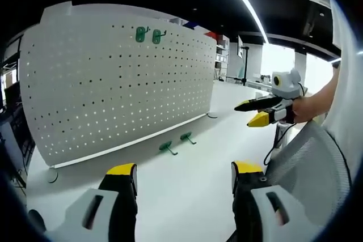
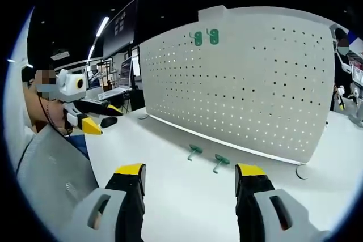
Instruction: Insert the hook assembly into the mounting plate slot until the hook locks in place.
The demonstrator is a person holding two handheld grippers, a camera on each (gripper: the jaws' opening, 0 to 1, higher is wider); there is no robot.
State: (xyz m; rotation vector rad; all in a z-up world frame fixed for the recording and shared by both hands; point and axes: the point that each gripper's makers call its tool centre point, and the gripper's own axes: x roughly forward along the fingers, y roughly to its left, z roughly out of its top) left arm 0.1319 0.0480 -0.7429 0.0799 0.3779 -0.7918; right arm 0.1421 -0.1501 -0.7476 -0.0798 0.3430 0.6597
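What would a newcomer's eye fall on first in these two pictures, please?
The big white pegboard standing upright on the white table draws the eye first, with two green hooks already mounted near its top edge. Two more green hooks lie loose on the table just in front of its base. Both the left hand-held gripper and the right hand-held gripper are open and empty.

2 hooks (image 1: 148,35) on pegboard (image 1: 113,94), 2 loose hooks (image 1: 176,143) on table (image 1: 187,191) before it

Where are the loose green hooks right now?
Both loose green hooks lie side by side on the white table, just before the pegboard foot, beyond the open left gripper.
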